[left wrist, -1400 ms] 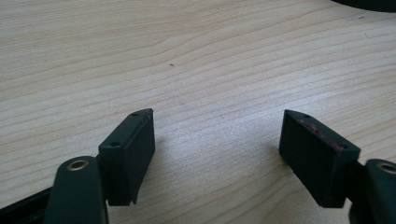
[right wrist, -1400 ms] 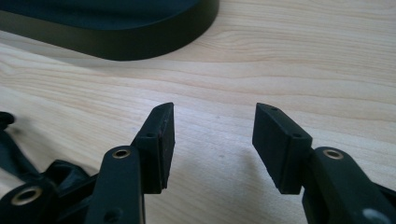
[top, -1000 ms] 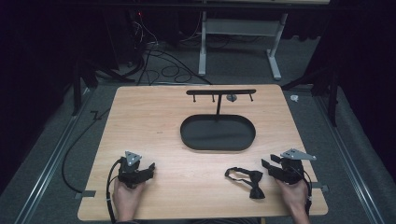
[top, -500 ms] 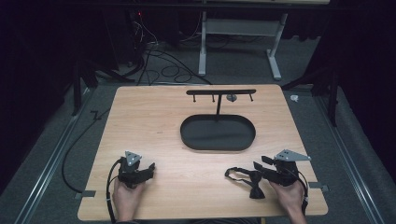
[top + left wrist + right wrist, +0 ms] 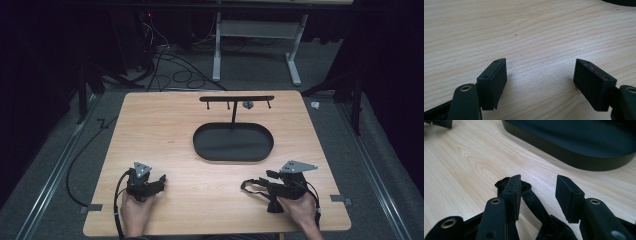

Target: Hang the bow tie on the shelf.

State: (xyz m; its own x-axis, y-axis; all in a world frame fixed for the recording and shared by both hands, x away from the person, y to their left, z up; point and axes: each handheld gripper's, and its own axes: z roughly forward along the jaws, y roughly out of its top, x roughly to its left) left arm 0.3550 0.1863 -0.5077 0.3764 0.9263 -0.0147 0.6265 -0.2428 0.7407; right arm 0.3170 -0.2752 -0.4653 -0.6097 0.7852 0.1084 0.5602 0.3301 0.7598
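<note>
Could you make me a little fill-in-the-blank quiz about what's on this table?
1. The small black fabric bow tie lies between the open jaws of the person's ____ gripper.
2. The left gripper has only bare ____ tabletop between its jaws.
3. The black oval tray base carries a thin upright post topped by a ____ bar with small pegs.

Missing words: right; wooden; horizontal

Light wooden table (image 5: pixel 165 135) bears a black oval tray (image 5: pixel 233 142) with a black T-shaped hanger stand (image 5: pixel 235 100) rising at its far rim. Black cables (image 5: pixel 175 70) lie on the grey floor behind.
</note>
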